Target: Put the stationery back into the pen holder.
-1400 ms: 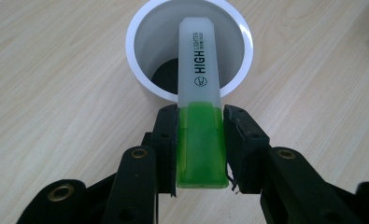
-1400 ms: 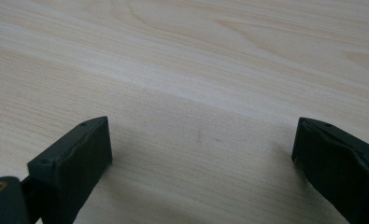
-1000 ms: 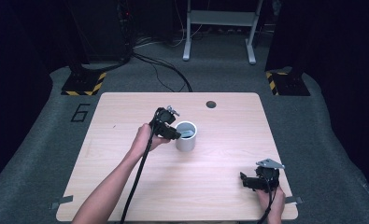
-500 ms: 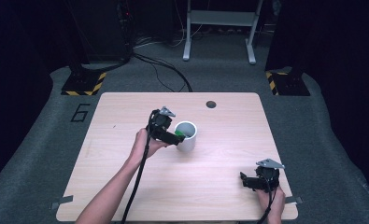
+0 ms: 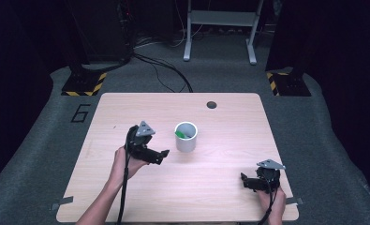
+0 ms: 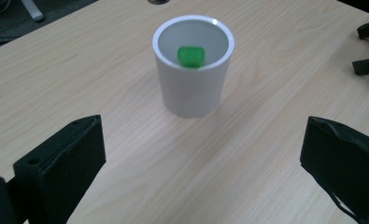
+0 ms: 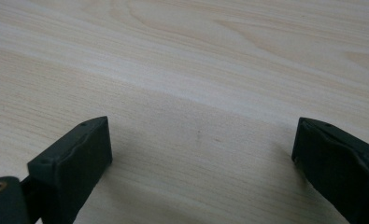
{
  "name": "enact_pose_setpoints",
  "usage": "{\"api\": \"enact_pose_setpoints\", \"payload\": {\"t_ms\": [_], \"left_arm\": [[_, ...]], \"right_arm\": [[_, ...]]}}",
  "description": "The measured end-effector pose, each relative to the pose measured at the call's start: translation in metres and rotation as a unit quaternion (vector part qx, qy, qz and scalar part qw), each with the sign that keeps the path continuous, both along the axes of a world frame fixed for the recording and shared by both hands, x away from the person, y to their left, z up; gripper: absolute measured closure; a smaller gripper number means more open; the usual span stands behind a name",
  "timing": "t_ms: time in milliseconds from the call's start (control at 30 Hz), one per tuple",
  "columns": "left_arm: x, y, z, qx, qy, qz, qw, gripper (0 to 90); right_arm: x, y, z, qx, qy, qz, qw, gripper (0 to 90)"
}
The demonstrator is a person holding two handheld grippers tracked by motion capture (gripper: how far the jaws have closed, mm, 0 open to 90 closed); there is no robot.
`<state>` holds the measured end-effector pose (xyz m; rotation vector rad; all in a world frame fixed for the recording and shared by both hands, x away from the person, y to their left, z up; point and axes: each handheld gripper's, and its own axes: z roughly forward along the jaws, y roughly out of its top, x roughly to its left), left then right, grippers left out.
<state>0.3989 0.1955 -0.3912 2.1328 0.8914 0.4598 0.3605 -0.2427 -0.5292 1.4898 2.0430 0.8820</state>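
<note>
A white cup (image 5: pixel 186 137) stands upright at the middle of the wooden table (image 5: pixel 126 108); a green piece (image 5: pixel 181 135) rests inside it against the wall. In the left gripper view the cup (image 6: pixel 193 70) and the green piece (image 6: pixel 191 56) lie straight ahead. My left gripper (image 5: pixel 163 156) sits to the left of the cup, apart from it; its jaws have just been opening and now stand open with nothing between them (image 6: pixel 201 154). My right gripper (image 5: pixel 244 180) rests near the table's front right corner, open over bare wood (image 7: pixel 201 154).
A dark round hole (image 5: pixel 211 104) marks the table's far edge. The right gripper's black fingertips (image 6: pixel 366 65) appear at the right edge of the left gripper view. Grey carpet with cables and a metal stand (image 5: pixel 220 23) lies beyond the table.
My left gripper was over the cup's rim, shut on the green piece; it let go, the piece dropped into the cup, and the gripper drew back to the left.
</note>
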Motion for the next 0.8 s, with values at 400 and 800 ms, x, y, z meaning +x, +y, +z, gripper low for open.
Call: {"api": "enact_pose_setpoints", "payload": {"t_ms": [400, 800], "left_arm": [[-0.042, 0.057, -0.062, 0.019, 0.024, 0.070, 0.9970, 0.0], [-0.054, 0.095, -0.130, 0.035, 0.025, 0.156, 0.9868, 0.0]], "right_arm": [[0.000, 0.000, 0.000, 0.000, 0.000, 0.000, 1.0000, 4.3], [0.000, 0.001, 0.000, 0.003, 0.000, -0.002, 1.0000, 4.3]]}}
